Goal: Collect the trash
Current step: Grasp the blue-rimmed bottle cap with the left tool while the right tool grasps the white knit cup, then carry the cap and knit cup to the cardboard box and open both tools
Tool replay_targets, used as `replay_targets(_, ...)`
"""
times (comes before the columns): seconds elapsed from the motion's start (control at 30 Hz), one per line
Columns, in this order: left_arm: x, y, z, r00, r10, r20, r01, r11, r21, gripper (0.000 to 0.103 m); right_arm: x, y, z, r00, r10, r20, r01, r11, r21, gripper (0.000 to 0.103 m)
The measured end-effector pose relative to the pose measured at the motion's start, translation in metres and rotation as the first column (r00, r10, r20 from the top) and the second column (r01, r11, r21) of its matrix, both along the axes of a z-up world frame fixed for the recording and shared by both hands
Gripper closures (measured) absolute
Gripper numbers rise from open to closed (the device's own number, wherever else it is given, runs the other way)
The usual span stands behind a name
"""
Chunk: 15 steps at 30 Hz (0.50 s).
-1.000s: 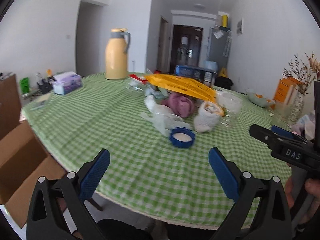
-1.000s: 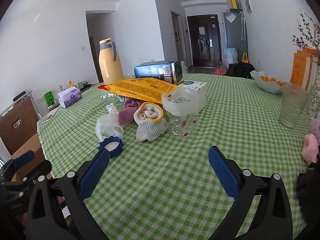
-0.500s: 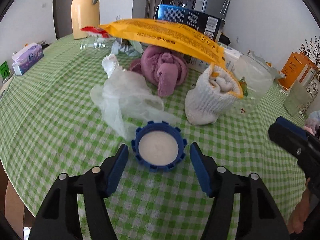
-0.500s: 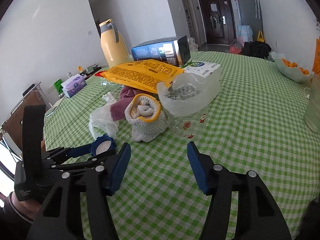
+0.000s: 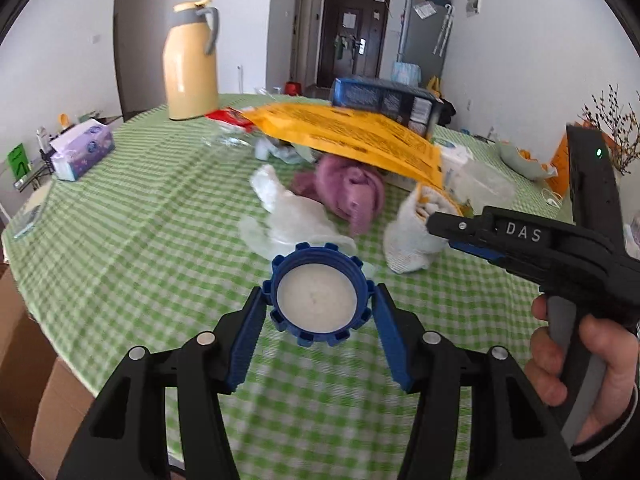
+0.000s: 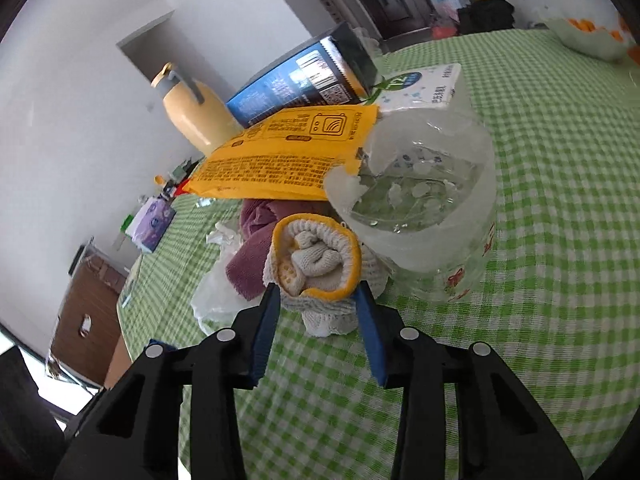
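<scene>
Near the bench's (image 5: 132,216) front edge, the left gripper (image 5: 319,305) has the blue cap (image 5: 318,294) between its fingers (image 5: 248,332); the jaws are closing, with the pads at the cap's notched rim on both sides. The right gripper (image 6: 316,312) is closing too, and its fingers (image 6: 264,324) bracket the rolled knit glove (image 6: 316,268) with the yellow cuff, touching its sides. Behind the cap lies a crumpled clear bag (image 5: 288,220), then a purple cloth (image 5: 348,192) under a yellow packet (image 5: 352,136). A glass jar (image 6: 432,208) stands just beside the glove, toward the bench's middle.
</scene>
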<state>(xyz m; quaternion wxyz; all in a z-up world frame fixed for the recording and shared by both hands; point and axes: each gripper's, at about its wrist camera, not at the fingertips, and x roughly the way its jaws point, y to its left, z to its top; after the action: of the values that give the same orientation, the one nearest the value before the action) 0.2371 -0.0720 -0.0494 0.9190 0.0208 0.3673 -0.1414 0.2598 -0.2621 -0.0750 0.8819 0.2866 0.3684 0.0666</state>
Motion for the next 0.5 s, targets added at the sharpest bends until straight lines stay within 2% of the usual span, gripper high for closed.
replay_targets(0.03,0.001,0.007,0.002,1.000,0.007,0.002,-0.007,1.000,0.003,0.051,0.001,-0.001,0.000,1.000,-0.027,0.002,0.027,1.000,0.011,0.067)
replay_targets(0.1,0.003,0.020,0.004,1.000,0.023,0.001,-0.023,1.000,0.008,0.051,0.002,-0.002,0.001,0.998,-0.061,0.014,0.060,0.998,0.037,0.081)
replay_targets(0.13,0.004,0.024,0.003,1.000,0.029,-0.004,-0.029,1.000,0.010,0.051,0.002,-0.001,0.001,0.996,-0.083,0.013,0.083,0.996,0.025,0.094)
replay_targets(0.23,0.006,0.039,0.003,0.998,0.052,-0.020,-0.052,0.999,0.006,0.051,0.002,-0.003,0.003,0.996,-0.085,0.017,0.085,0.996,0.021,0.097)
replay_targets(0.37,0.004,0.049,0.007,0.998,0.067,-0.004,-0.067,0.998,-0.006,0.051,-0.009,0.002,0.012,0.996,-0.078,0.050,0.078,0.997,-0.009,0.097)
replay_targets(0.5,-0.001,0.063,0.020,0.995,0.087,0.040,-0.086,0.996,-0.031,0.051,-0.025,0.018,0.032,0.989,-0.043,0.139,0.053,0.996,-0.070,0.098)
